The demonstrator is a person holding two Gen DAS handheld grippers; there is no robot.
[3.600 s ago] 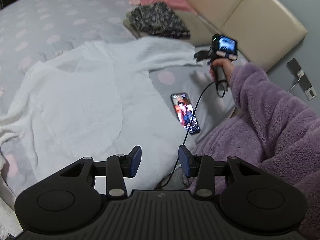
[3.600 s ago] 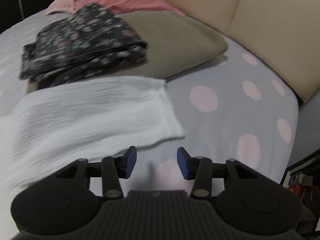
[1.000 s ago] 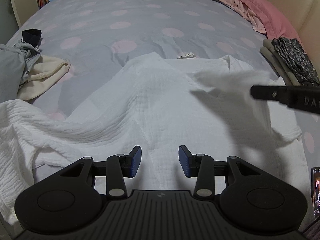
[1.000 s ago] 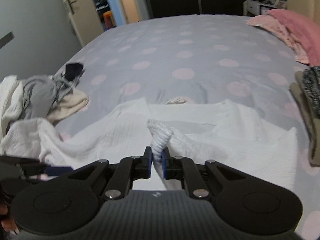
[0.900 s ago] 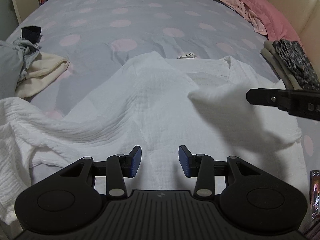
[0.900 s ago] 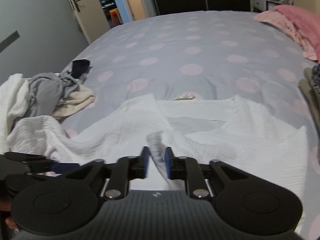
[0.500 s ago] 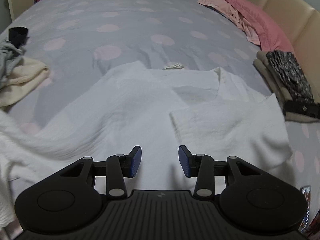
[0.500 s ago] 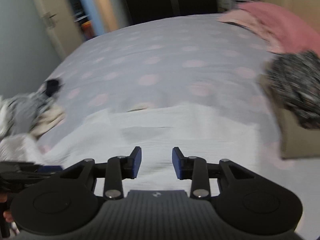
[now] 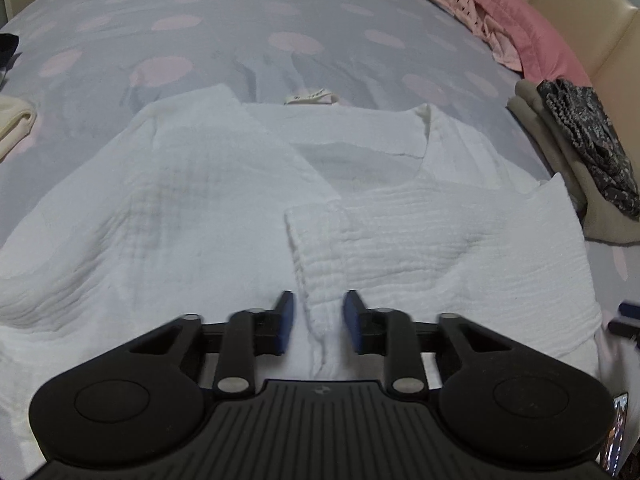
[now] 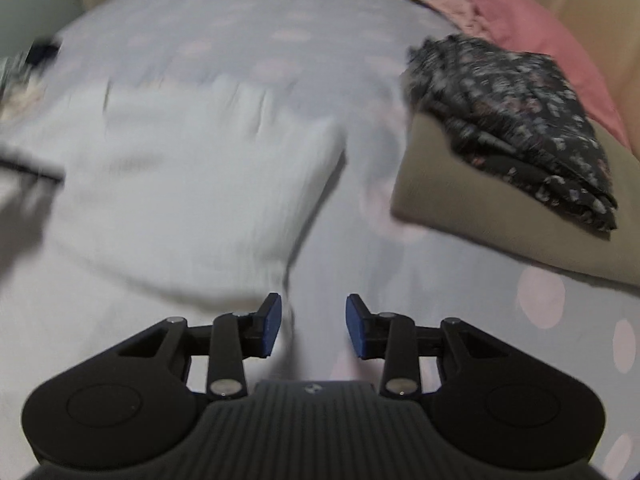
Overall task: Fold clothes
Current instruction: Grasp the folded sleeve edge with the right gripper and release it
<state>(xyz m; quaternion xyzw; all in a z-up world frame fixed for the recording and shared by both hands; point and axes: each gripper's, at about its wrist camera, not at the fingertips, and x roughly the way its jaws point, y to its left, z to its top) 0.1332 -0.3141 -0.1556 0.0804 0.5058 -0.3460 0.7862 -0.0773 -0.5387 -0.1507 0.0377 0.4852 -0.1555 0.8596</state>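
Note:
A white crinkled garment [image 9: 192, 208] lies spread on the grey bed sheet with pink dots [image 9: 240, 20]. Its right sleeve [image 9: 420, 240] is folded across the body. The cuff [image 9: 318, 308] runs down between the blue pads of my left gripper [image 9: 319, 322]. Those jaws are closing, with a small gap still on each side of the cuff. In the blurred right wrist view, my right gripper [image 10: 314, 326] is open and holds nothing. It hangs over the sheet just past the right edge of the white garment [image 10: 180, 168].
A folded dark floral garment [image 10: 520, 120] lies on a beige pillow [image 10: 460, 200] to the right, also seen as the floral garment [image 9: 588, 140]. A pink pillow [image 9: 520, 20] lies by the beige headboard. A cream garment [image 9: 12, 120] is at the left edge, a phone [image 9: 618, 432] at the bottom right.
My right gripper let go of the sleeve, which now lies folded over the body, and swung right towards the pillow. My left gripper moved down to the cuff and its jaws narrowed.

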